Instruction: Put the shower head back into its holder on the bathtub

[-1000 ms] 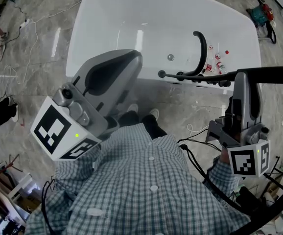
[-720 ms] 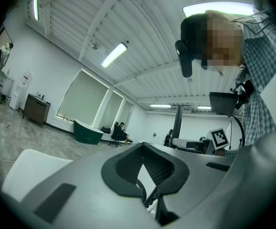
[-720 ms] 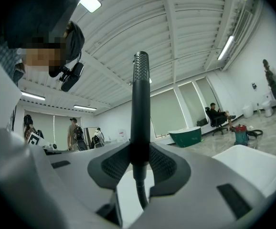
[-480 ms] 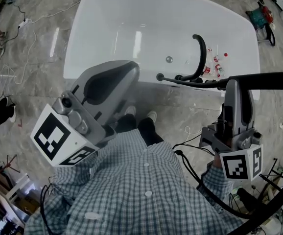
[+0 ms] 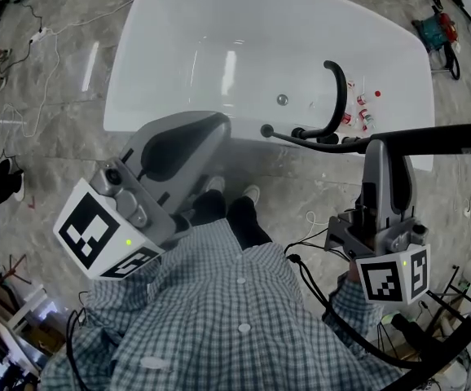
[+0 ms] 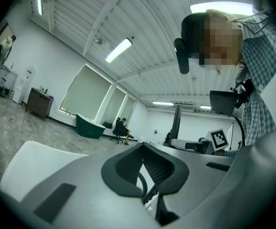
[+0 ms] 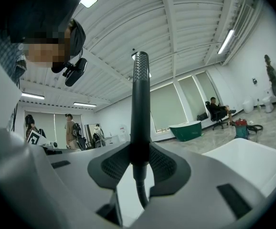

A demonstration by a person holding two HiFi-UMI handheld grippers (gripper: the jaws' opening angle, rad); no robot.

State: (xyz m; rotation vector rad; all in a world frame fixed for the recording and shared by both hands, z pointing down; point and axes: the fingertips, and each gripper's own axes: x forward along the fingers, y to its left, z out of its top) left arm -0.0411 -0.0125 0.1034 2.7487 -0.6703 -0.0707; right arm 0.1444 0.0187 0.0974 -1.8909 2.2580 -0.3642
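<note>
The white bathtub [image 5: 129,80] lies ahead of me, with a curved black faucet [image 5: 336,88] and black fittings [image 5: 327,138] on its near right rim. My right gripper [image 5: 380,151] is shut on the black stick-shaped shower head [image 5: 443,136], which lies level over the floor beside that rim. Its thin hose [image 5: 301,134] runs left along the rim. In the right gripper view the shower head [image 7: 140,94] stands upright between the pads, the gripper [image 7: 140,151] clamped on its lower part. My left gripper [image 5: 207,125] is held near the tub's near edge. Its jaws [image 6: 143,149] are shut on nothing.
Small red and white bottles [image 5: 363,108] sit on the tub rim by the faucet. Cables [image 5: 48,63] trail over the marble floor at the left, and bags and gear [image 5: 435,27] lie at the top right. A green tub [image 7: 188,130] and seated people are far off.
My right gripper has shifted a little to the left and nearer to me with the shower head still in it. The left gripper has barely moved.
</note>
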